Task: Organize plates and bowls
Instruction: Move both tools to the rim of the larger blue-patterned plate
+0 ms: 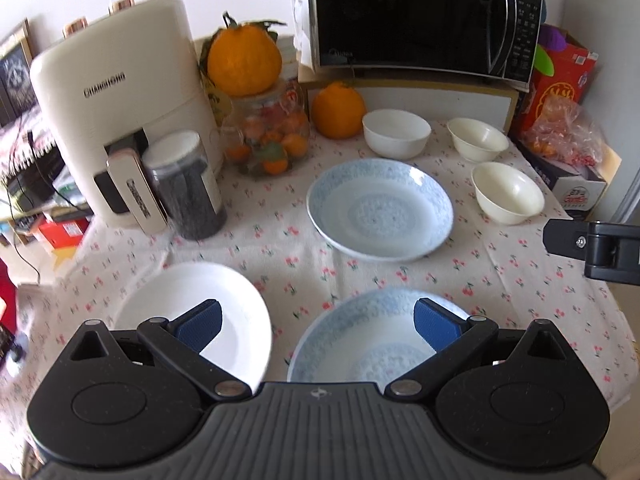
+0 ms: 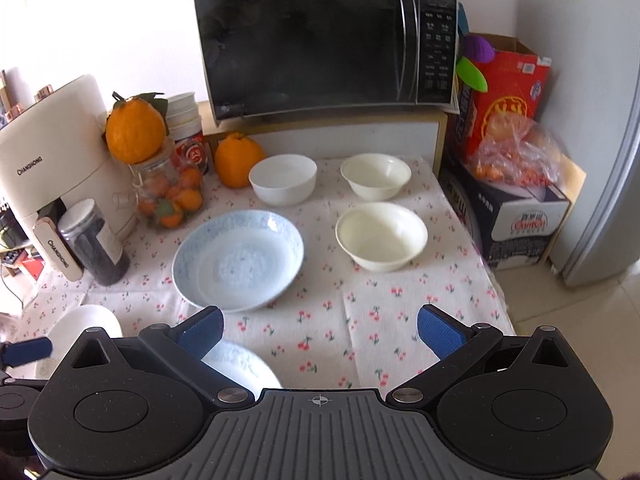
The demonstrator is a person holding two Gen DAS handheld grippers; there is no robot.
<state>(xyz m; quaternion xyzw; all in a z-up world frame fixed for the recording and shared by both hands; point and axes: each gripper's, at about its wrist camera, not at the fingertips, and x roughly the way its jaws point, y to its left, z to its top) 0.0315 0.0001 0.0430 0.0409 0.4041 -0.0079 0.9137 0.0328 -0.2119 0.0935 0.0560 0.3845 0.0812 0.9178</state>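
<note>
While nothing is yet gripped, noted from left to right: white plate (image 1: 192,312) at the table's (image 1: 520,280) front-left corner; left gripper (image 1: 316,324) spread wide, empty, above the near patterned plate (image 1: 376,340) at the front edge. Second patterned plate (image 1: 380,208) mid-table. White bowl (image 1: 396,132) and two cream bowls (image 1: 476,138) (image 1: 507,192) toward the back-right corner. Right gripper (image 2: 320,330) likewise released, holding nothing, over bare cloth. Risks judged: smooth glazed rims slipping from the pads; tablecloth dragging under a slid plate; chipping if stacked hard; right-edge bowl nudged off.
</note>
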